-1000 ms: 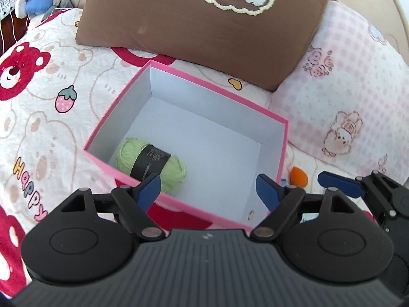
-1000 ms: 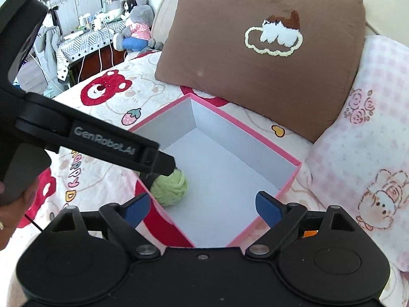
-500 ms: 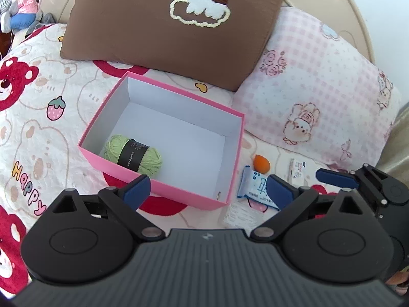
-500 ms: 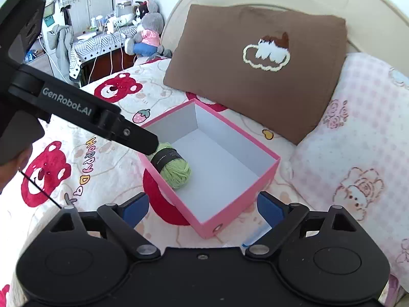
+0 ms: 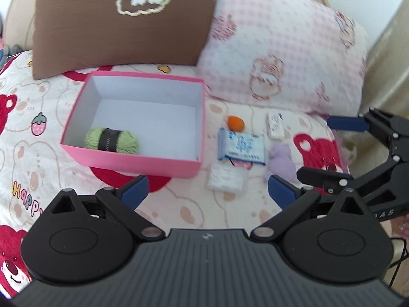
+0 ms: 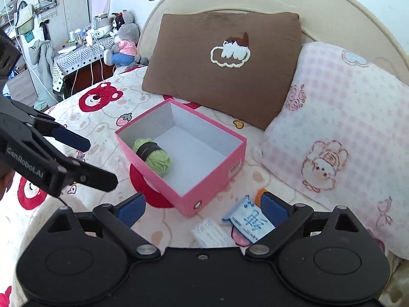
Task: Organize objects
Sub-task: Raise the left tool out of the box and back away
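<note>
Both hand-held grippers have drawn back from the pink cardboard box (image 5: 133, 159) since a second ago, so the small things beside it now show in both views. That open-topped box sits on the bear-printed bedspread (image 5: 33, 97), in front of the brown pillow with a white cloud motif (image 6: 225, 58). Inside it, near the left front corner, lies the green yarn ball with a black band (image 5: 112, 139), resting on the white floor of the box.

Just right of the box lie an orange rounded object (image 5: 235, 122), a blue-and-white tissue packet (image 5: 241, 146), a white fibrous pad (image 5: 227, 179), a small white-and-blue packet (image 5: 275, 125) and a soft lilac lump (image 5: 281, 162), all near each other on the bedspread below the pink checked pillow (image 6: 345, 128).

Left hand-held gripper (image 5: 207, 191) hovers low over the bedspread in front of the box, tilted down, its blue-padded fingers spread wide with nothing between them. Right hand-held gripper (image 6: 203, 206) hangs over the near right corner of the box, also spread wide and holding nothing; its right finger (image 6: 273, 207) overlaps the tissue packet in its own view. Each one shows at the edge of the other's camera view, well apart.
</note>
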